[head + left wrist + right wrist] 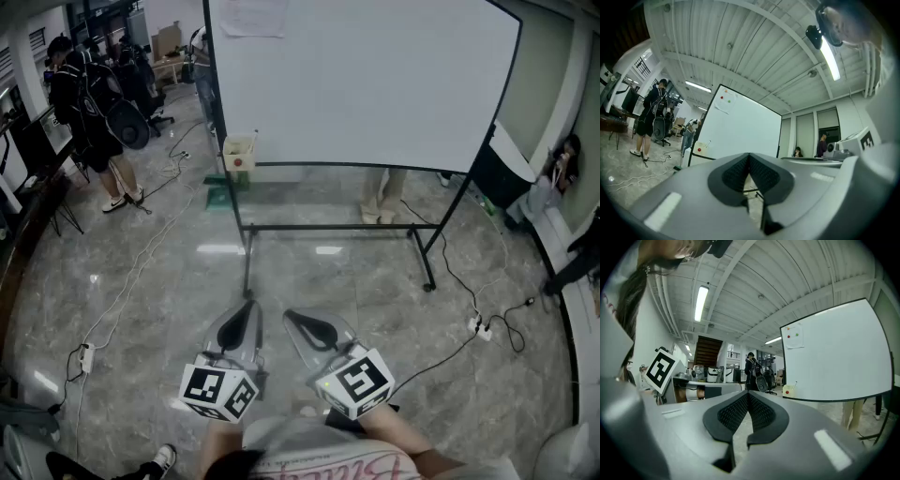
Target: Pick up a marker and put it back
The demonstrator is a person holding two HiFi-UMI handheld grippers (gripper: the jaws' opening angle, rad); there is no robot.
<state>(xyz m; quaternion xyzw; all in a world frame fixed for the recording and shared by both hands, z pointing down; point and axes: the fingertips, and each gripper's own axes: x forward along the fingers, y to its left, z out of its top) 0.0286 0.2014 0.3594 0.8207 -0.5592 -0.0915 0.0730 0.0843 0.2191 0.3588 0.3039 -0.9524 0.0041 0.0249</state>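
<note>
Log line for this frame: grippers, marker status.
phase: before pickup | left gripper: shut, empty | right gripper: shut, empty | marker: in box at whiteboard corner, untouched

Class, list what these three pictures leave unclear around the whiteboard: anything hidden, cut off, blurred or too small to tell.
- Right gripper view: the marker in the box is too small to tell its colour, or whether others lie with it.
- Head view: only the feet of someone behind the whiteboard show; the board hides the rest.
- Head view: the paper is cut by the top edge, its print unreadable.
</note>
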